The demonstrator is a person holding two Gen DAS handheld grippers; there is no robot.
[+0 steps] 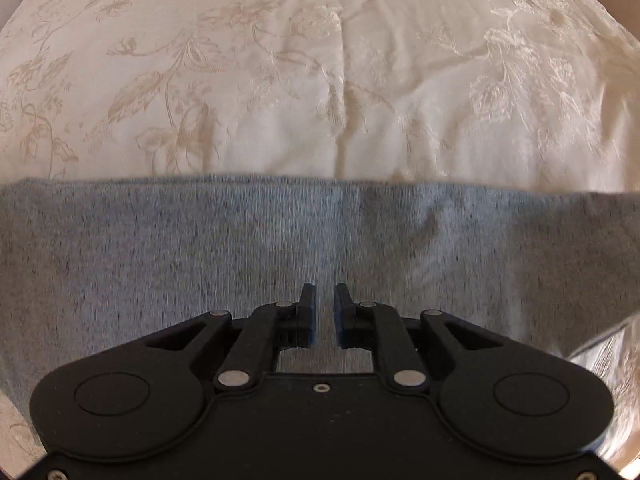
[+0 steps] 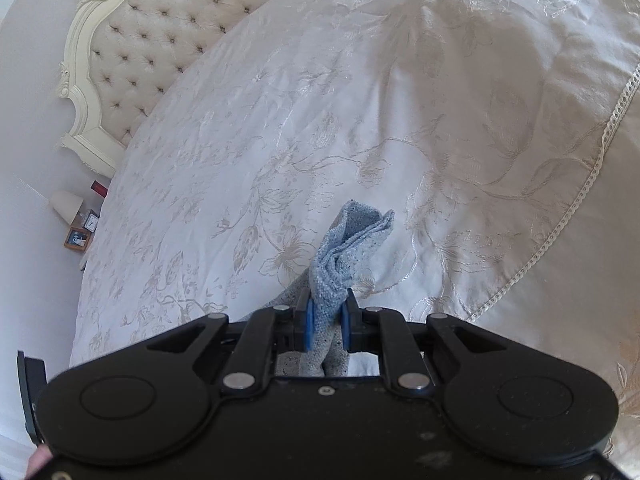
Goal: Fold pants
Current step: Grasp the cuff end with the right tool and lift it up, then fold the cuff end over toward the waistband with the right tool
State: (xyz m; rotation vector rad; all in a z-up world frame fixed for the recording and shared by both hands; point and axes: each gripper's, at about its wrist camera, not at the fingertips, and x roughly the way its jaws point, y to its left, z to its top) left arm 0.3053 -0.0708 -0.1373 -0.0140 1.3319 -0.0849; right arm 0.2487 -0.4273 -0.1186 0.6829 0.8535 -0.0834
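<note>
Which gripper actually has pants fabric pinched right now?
The right gripper: a bunch of grey pants sits between its blue pads. The left gripper shows a bare gap.

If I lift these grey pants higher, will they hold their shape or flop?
Probably flop: the bunch of grey pants in the right gripper creases and sags over. Likely light, since one pinch holds it. On the bedspread, the knit cloth will likely drag rather than slide.

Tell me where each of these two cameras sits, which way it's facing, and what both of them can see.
Left wrist: on the left hand-held gripper, looking down over flat grey pants onto the bedspread; jaws nearly closed, gripping nothing visible.
Right wrist: on the right hand-held gripper, facing across the bedspread toward the headboard; it clamps bunched pants, a fingertip shows.
Shared: pants and bedspread.
</note>
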